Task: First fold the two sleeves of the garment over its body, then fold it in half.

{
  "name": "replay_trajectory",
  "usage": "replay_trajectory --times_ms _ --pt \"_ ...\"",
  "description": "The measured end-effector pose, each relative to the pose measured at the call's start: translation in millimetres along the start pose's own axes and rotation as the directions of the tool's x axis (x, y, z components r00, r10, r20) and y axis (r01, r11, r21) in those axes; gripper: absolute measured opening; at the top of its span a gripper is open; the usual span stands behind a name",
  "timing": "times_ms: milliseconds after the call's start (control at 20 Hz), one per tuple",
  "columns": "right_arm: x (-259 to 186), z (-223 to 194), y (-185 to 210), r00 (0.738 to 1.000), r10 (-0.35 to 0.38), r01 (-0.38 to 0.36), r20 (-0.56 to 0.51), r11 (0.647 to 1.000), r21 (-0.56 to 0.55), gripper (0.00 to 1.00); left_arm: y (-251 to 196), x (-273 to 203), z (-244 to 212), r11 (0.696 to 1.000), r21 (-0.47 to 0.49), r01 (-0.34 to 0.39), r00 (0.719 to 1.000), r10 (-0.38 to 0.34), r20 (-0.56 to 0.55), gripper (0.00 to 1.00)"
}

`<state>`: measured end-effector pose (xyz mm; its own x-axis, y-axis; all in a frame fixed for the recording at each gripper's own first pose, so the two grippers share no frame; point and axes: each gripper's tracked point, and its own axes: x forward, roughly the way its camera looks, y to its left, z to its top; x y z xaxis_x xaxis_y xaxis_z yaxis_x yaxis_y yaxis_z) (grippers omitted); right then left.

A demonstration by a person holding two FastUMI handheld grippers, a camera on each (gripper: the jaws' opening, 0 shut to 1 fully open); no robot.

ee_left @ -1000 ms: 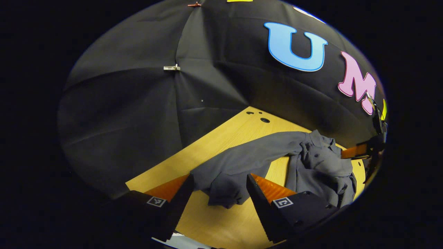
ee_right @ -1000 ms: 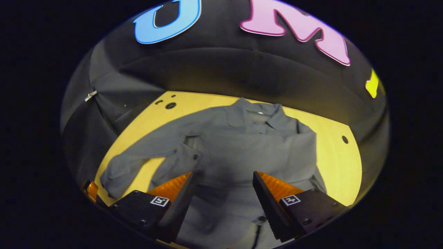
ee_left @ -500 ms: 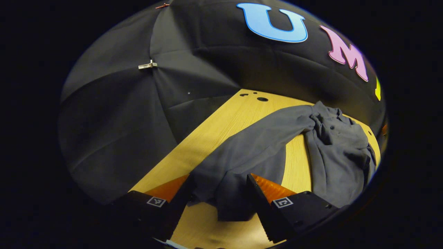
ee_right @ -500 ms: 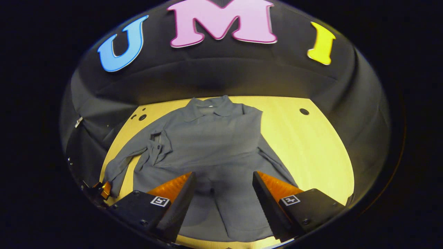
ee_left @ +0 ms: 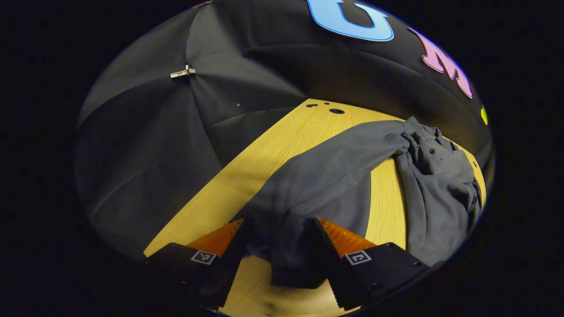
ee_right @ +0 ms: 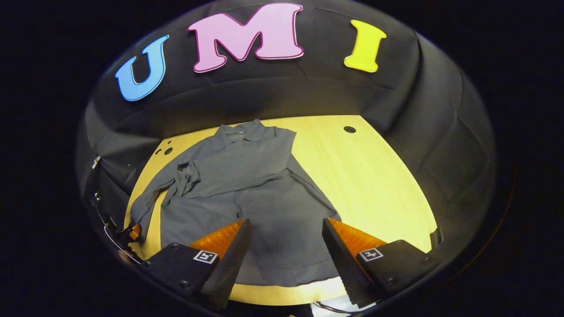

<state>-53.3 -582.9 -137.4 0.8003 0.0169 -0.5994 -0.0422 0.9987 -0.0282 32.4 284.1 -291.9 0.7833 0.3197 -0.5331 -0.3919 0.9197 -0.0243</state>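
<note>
The grey shirt (ee_right: 246, 193) lies flat on the wooden table (ee_right: 374, 176), with the collar toward the booth wall and the hem toward the near edge. One sleeve is folded across the body, so that a diagonal edge runs over the chest. The other sleeve (ee_left: 321, 176) is not folded: it stretches out from the shoulder along the table, away from the body.

In the left gripper view, the left tool (ee_left: 278, 240) is at the cuff end of this sleeve. The cuff lies between its two fingers and hangs down a little in front of them. The fingers (ee_left: 218, 240) stand apart, with the cloth bunched in the gap; I cannot tell if both fingers press on the cloth, because the fabric hides the inner faces. A bare strip of table shows between the sleeve and the body of the shirt.

In the right gripper view, the right tool (ee_right: 284, 237) is above the lower part of the shirt, near the hem. Its fingers are wide apart and hold nothing. The left tool (ee_right: 132, 231) shows small at the left, at the end of the sleeve.
</note>
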Motion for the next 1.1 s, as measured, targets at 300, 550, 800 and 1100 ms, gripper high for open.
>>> replay_trajectory --times_ms 300,550,800,1100 --pt "0.1 -25.8 2.6 1.000 -0.002 0.002 0.003 0.999 0.035 0.99 -17.0 6.8 4.5 0.998 -0.011 0.059 0.998 -0.059 0.008 0.30" --pt "-2.7 -31.9 -26.9 0.999 -0.031 0.029 0.020 0.995 0.097 1.00 -19.9 0.4 14.4 0.970 -0.214 0.115 0.990 -0.130 -0.057 0.06" --pt "8.0 -21.1 -60.9 0.997 -0.072 0.065 0.036 0.981 0.181 0.99 -37.5 -22.8 60.6 0.974 -0.166 0.154 0.988 -0.152 0.028 0.06" --pt "18.9 -17.8 -82.5 0.998 -0.061 0.056 0.029 0.985 0.164 0.99 -96.7 -55.4 134.6 0.934 -0.212 0.289 0.955 -0.263 0.140 0.05"
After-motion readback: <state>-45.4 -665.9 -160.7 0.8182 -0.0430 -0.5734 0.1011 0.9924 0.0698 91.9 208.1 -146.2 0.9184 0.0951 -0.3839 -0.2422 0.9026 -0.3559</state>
